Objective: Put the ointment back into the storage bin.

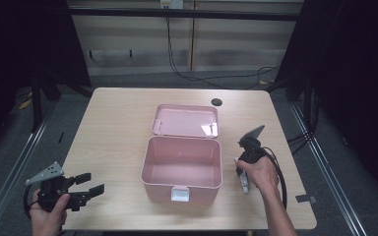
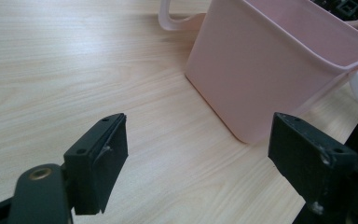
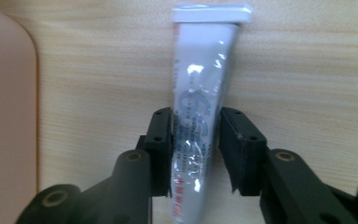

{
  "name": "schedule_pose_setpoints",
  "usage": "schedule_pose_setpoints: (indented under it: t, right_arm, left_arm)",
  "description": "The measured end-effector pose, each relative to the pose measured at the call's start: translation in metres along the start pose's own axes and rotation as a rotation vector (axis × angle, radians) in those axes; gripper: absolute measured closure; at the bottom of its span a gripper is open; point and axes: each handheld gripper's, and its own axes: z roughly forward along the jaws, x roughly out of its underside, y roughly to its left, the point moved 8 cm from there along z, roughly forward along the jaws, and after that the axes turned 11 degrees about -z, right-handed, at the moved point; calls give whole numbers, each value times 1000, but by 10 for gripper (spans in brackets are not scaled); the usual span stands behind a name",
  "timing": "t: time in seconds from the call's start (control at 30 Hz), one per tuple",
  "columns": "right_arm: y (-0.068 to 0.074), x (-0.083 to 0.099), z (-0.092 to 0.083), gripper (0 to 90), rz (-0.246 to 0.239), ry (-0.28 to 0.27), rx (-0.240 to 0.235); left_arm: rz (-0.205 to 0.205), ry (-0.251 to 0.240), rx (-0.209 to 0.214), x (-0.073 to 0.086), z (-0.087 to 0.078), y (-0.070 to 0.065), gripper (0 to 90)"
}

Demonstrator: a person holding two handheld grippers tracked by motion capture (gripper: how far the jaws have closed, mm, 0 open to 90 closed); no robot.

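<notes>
A white squeeze tube (image 3: 199, 100) lies flat on the light wooden table (image 1: 118, 123), its flat crimped end pointing away from the right claw (image 3: 196, 144). The tube's skin is glossy with blue and grey printed rings and a line of red characters near the claw; the print is too blurred to read. The right claw straddles the tube with one jaw on each side: the left jaw sits against it, while a thin gap shows at the right jaw, so it is narrowed around the tube and not clearly pinching it. In the high view the tube (image 1: 244, 181) pokes out under the right hand (image 1: 258, 172), just to the claw's side of the pink box (image 1: 182, 167).

That box stands open, its lid (image 1: 186, 120) folded back flat on the table beyond it, a white latch (image 1: 180, 193) on its near wall. Its inside looks bare. A rounded pink edge of it runs along the left of the right gripper view.

The left claw (image 2: 196, 154) is spread wide over bare wood, holding nothing, with the box's corner (image 2: 261, 70) ahead and to its right, apart from both jaws. A dark round hole (image 1: 216, 102) marks the table's far side
</notes>
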Motion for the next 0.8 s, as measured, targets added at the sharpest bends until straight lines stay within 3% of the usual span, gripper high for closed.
schedule_pose_setpoints:
  t: [0.8]
  right_arm:
    - [2,-2,5,672,-43,35,49]
  left_arm:
    - [2,6,-4,1,1,0,197]
